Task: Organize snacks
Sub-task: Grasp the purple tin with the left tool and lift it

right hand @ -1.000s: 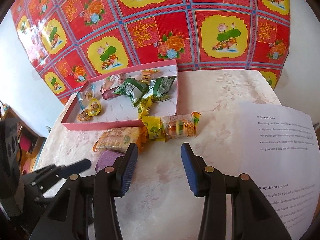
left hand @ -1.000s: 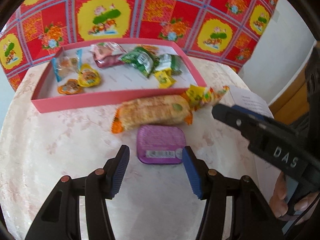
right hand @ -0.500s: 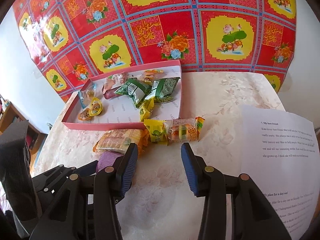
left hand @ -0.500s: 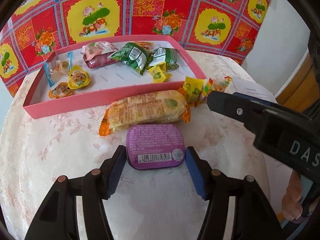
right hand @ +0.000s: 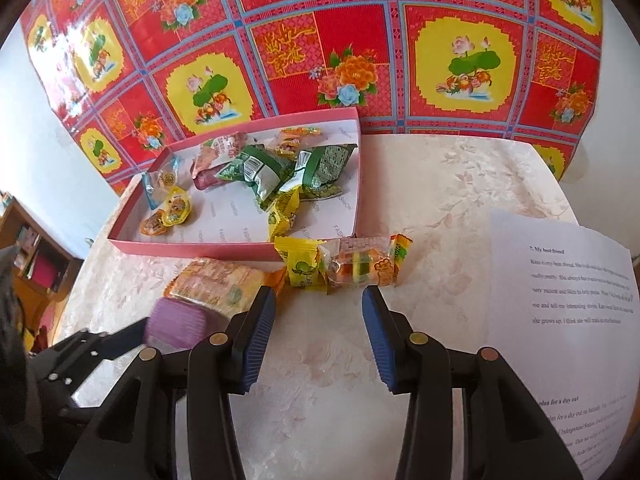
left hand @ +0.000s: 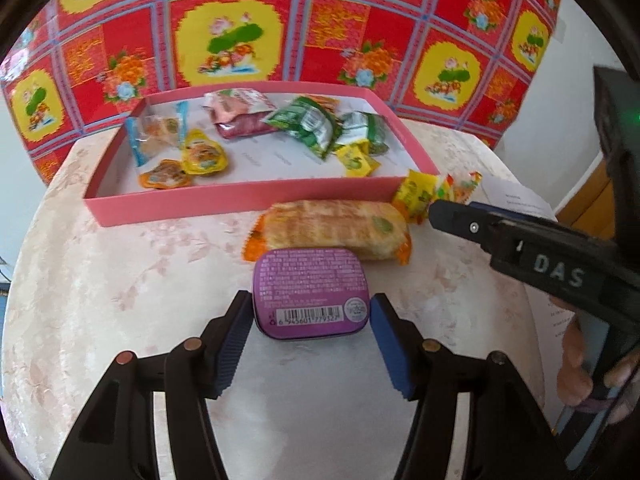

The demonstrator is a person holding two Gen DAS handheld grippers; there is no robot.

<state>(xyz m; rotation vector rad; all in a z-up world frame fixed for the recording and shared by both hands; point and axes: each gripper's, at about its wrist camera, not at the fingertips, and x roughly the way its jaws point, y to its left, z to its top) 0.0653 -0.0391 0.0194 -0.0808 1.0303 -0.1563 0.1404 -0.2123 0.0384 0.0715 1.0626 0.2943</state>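
Observation:
A purple tin (left hand: 310, 292) lies on the table between the fingers of my left gripper (left hand: 311, 312), which is open around it with both pads close to its sides. It also shows in the right wrist view (right hand: 176, 322). Behind it lies an orange cracker pack (left hand: 332, 232). A pink tray (left hand: 240, 200) holds several wrapped snacks. My right gripper (right hand: 319, 304) is open and empty, just short of a yellow candy (right hand: 302, 266) and a clear gummy pack (right hand: 360, 266).
Printed paper sheets (right hand: 568, 280) lie on the right of the round table. A red and yellow flowered cloth (right hand: 320, 40) hangs behind the tray. The right gripper's body (left hand: 540, 256) crosses the left view at the right.
My left gripper has moved forward so the purple tin now sits between its fingers. The right gripper has edged closer to the candies.

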